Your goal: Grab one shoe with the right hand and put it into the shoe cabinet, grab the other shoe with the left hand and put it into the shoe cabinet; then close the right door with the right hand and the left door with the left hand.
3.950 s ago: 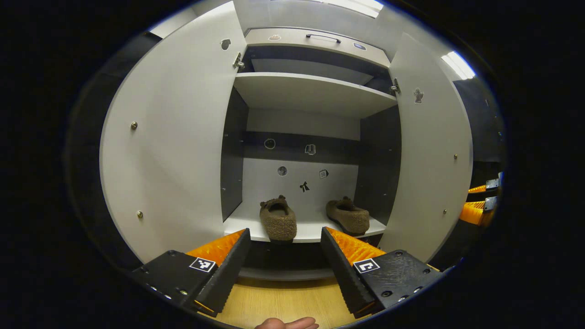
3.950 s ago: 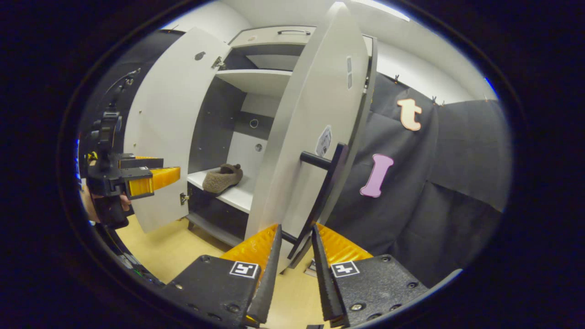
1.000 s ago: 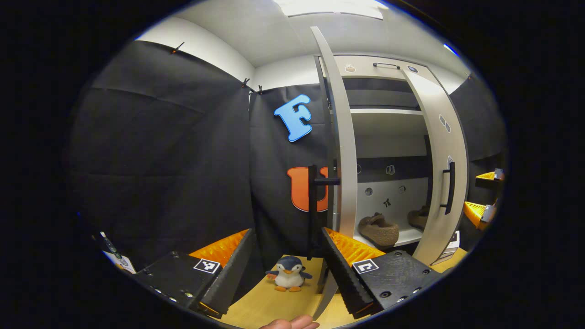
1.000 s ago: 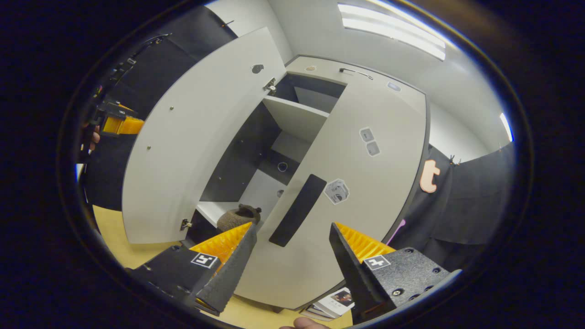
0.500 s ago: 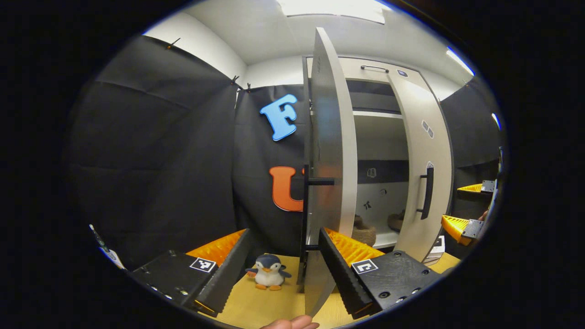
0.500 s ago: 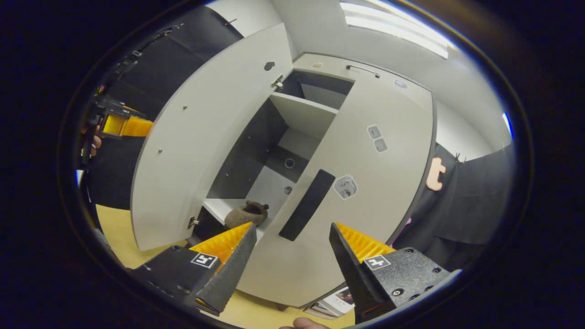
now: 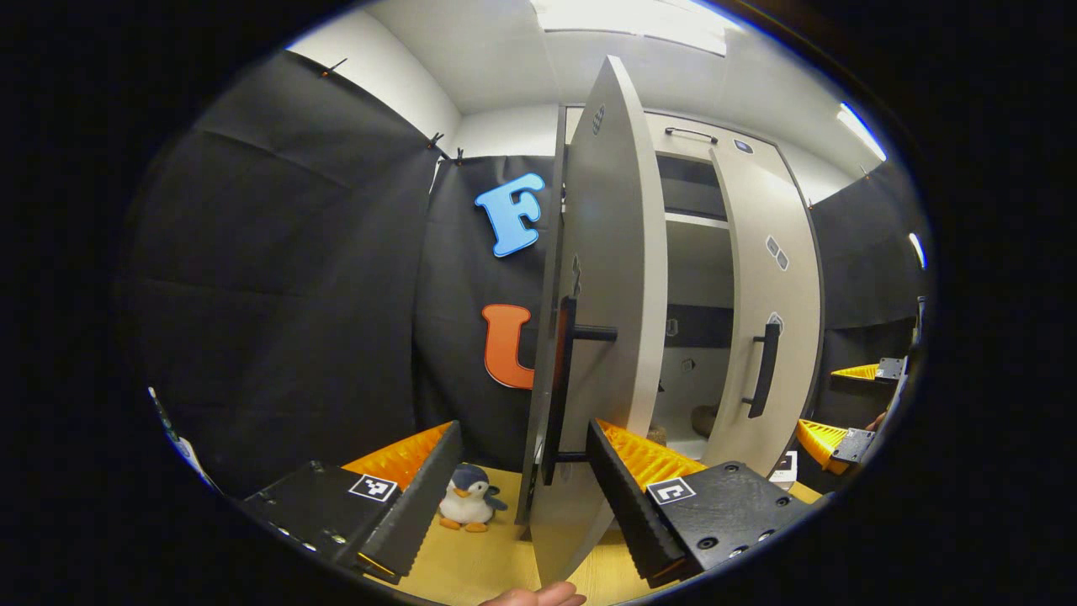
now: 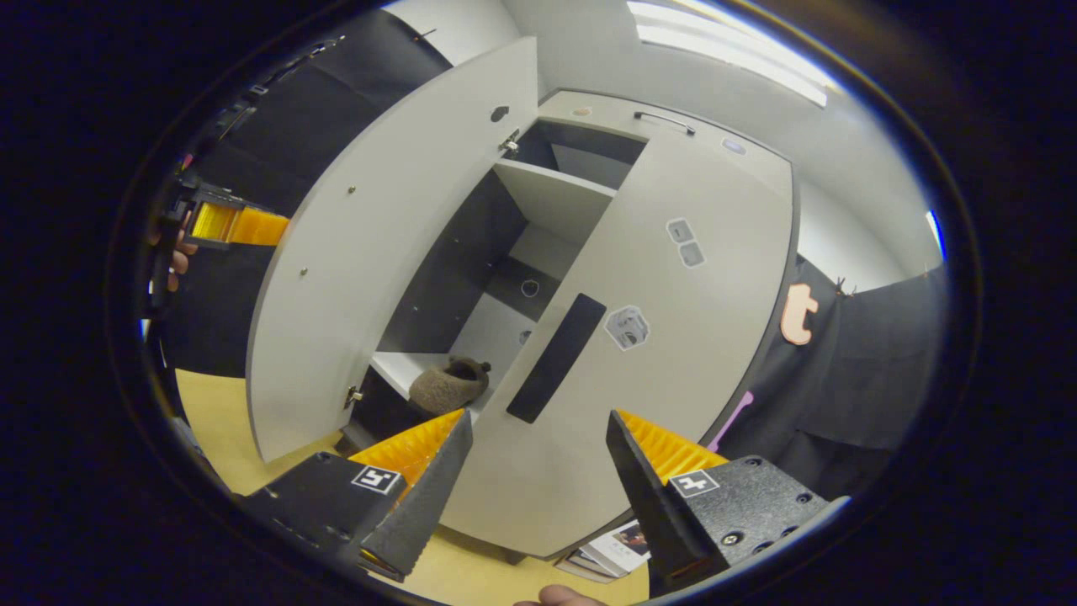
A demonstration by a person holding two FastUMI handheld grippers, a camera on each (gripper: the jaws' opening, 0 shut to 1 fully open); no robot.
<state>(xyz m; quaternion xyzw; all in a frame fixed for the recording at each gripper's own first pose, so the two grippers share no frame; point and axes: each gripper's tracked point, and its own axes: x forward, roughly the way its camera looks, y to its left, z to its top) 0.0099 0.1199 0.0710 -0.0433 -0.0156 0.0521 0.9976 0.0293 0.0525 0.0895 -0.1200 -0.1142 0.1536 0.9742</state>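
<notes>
Both shoes look to be in the shoe cabinet [image 8: 589, 109]; one shoe [image 8: 448, 383] lies on the low shelf, and the right door [image 8: 639, 353] seems shut. The left gripper [image 7: 522, 480] has its jaws open around the left door's [image 7: 610, 278] near edge, its handle [image 7: 565, 379] between them. The right gripper [image 8: 538, 471], jaws open, holds nothing; the next move is probably swinging the left door closed.

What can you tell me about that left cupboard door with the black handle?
The left door is a tall, flat, pale grey panel that looks like laminated board, with a long black bar handle standing upright on its outer face. It stands partly open, seen almost edge-on in the left gripper view. The left gripper is open, its fingers either side of the door's lower edge; contact can't be told. In the right gripper view its plain inner face shows small screws and hinges.
</notes>
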